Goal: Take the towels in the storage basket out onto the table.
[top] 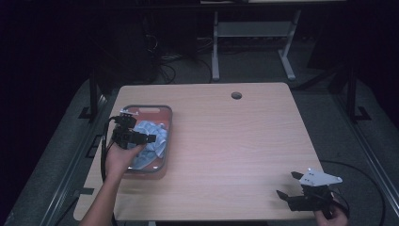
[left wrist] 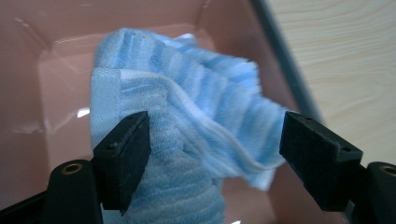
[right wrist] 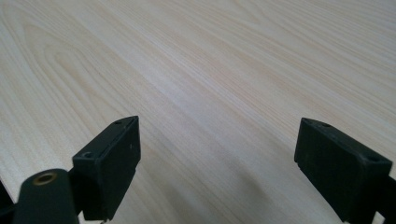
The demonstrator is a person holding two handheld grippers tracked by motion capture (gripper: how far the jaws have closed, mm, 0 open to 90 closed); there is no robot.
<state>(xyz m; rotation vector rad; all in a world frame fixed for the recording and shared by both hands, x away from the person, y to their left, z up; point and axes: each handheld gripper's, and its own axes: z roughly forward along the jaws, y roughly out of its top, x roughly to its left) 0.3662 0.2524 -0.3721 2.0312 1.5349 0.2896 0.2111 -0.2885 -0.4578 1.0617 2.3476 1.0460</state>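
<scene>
A light blue striped cloth [top: 154, 140] lies crumpled in a red tray with a grey rim [top: 146, 107] at the table's left side. My left gripper [top: 141, 129] hovers over the tray. It is open, with a raised fold of the cloth [left wrist: 205, 116] between its wide-apart jaws [left wrist: 215, 123] but not pinched. The tray's pink inner wall [left wrist: 60, 70] shows behind the cloth. My right gripper [top: 287, 184] sits near the table's front right corner. Its jaws are open above bare wood [right wrist: 217, 126] with nothing between them.
The light wooden table [top: 235, 141] has a round cable hole [top: 236, 95] near its far edge. Beyond the table stand a grey metal frame [top: 251, 42] and cables on a dark floor. Wood grain [left wrist: 345, 56] shows to the right of the tray's rim.
</scene>
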